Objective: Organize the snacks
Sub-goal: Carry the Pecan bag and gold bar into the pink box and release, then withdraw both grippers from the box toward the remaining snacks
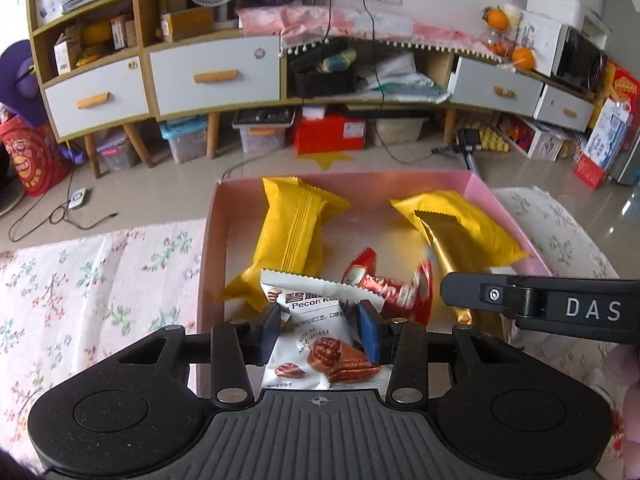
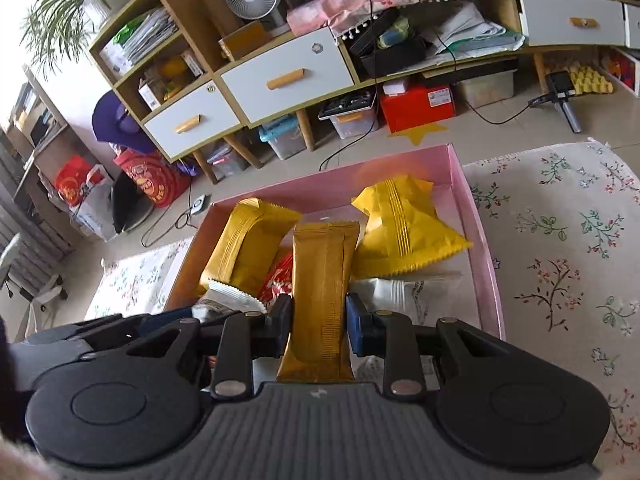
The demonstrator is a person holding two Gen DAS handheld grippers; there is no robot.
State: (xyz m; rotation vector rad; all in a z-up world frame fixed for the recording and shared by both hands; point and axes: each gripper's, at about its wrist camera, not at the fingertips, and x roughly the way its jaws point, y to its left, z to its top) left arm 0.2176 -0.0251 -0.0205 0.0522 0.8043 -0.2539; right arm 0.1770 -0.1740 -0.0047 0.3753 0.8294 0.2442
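Two snack packets are held over the pink box, one in each claw.

In the left wrist view, a white pecan packet (image 1: 320, 336) is seen clamped between the pads of the left claw (image 1: 320, 330), above the near end of the pink box (image 1: 208, 248); beyond it in the box are seen a yellow packet (image 1: 292, 236), a red wrapper (image 1: 390, 286) and a second yellow packet (image 1: 464, 216). In the right wrist view, a long gold bar packet (image 2: 322, 300) is gripped at its middle by the right claw (image 2: 320, 322), its far end pointing away over the box. The box is set on a floral cloth (image 2: 568, 240) covering the counter.
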